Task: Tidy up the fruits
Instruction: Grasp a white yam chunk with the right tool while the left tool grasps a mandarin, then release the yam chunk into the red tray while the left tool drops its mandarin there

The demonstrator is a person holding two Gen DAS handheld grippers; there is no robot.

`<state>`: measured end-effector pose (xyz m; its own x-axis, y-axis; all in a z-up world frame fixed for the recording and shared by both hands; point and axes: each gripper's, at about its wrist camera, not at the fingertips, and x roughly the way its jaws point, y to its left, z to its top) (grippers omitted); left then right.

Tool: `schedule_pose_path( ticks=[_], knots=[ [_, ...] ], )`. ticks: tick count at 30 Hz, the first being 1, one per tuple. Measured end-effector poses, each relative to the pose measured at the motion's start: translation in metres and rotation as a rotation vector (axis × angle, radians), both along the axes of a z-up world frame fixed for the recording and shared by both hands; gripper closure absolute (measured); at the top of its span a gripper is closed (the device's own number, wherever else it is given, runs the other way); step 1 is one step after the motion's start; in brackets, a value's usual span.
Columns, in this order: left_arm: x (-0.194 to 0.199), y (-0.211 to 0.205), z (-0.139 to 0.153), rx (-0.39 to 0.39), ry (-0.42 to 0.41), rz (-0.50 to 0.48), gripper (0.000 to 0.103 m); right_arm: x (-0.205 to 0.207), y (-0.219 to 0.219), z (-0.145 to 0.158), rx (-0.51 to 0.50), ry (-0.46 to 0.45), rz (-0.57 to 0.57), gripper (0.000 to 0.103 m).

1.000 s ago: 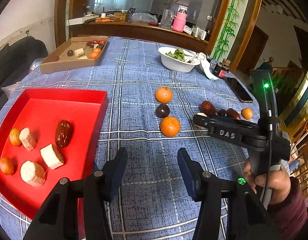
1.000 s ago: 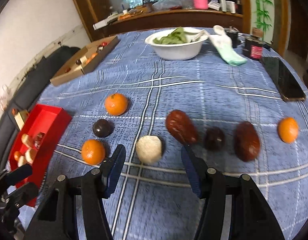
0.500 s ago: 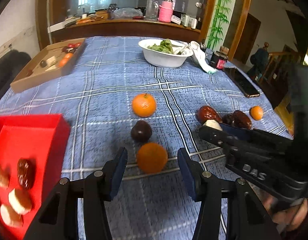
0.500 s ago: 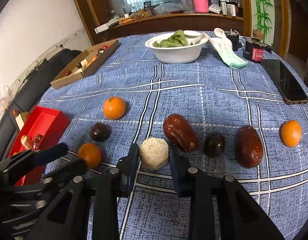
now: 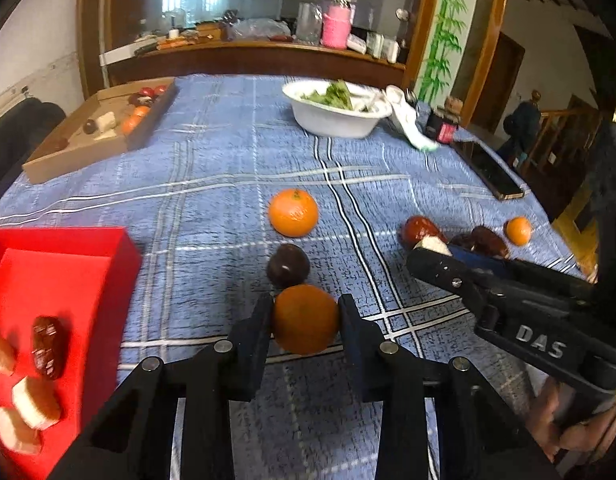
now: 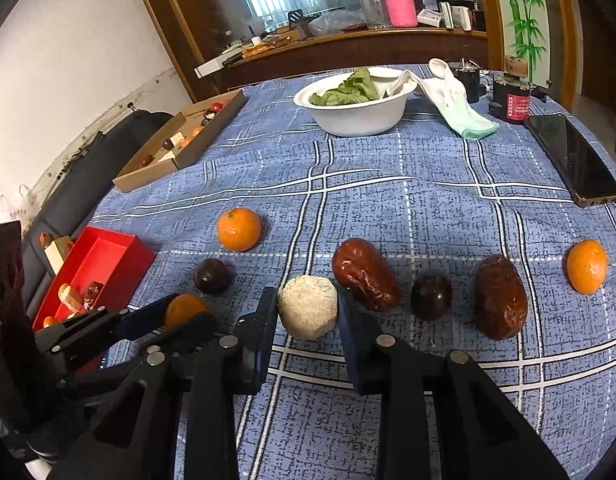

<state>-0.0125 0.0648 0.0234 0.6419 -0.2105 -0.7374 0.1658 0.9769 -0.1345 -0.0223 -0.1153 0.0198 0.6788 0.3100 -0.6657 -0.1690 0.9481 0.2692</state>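
The red plastic tray [image 5: 68,280] is cut off at the left edge of the left wrist view, so only part of its load shows: a wrinkled dark red date [image 5: 48,347] and pale cut chunks [image 5: 35,402], w/ more pieces clipped by the frame. In the right wrist view the left gripper [image 6: 180,320] covers most of the small orange mandarin [image 5: 306,319] it pinches; its jaws are closing, pads on both sides of the fruit, which sits on the blue plaid tablecloth [image 6: 387,200] just in front of a dark round plum [image 5: 288,265]. The right gripper [image 6: 308,312] is clamped narrow on the pale rough round chunk [image 6: 308,306], beside a big brown-red date [image 6: 365,274]. The cardboard box [image 6: 180,148] far left holds small mixed fruit pcs, too small to name. The white bowl [image 6: 359,114] holds green leaves.
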Motion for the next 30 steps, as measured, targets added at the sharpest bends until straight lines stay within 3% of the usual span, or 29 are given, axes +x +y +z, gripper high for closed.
schedule_pose_path(
  ticks=[5, 9, 16, 24, 30],
  knots=[
    [-0.027, 0.028, 0.025, -0.018, -0.03, 0.042, 0.069, -0.006, 0.004, 0.003, 0.01, -0.028, 0.02, 0.075],
    [-0.058, 0.073, 0.045, -0.039, -0.063, 0.129, 0.069, -0.011, 0.009, 0.003, -0.011, -0.04, 0.028, 0.075],
    [-0.103, 0.155, 0.048, -0.033, -0.086, 0.309, 0.069, -0.023, 0.028, 0.016, -0.027, -0.061, 0.063, 0.074],
    [-0.117, 0.222, 0.019, -0.07, -0.029, 0.466, 0.069, -0.059, 0.121, 0.043, -0.027, -0.069, 0.269, 0.074],
    [-0.119, 0.25, 0.006, -0.092, -0.013, 0.526, 0.069, -0.073, 0.195, 0.039, -0.071, -0.045, 0.409, 0.074]
  ],
)
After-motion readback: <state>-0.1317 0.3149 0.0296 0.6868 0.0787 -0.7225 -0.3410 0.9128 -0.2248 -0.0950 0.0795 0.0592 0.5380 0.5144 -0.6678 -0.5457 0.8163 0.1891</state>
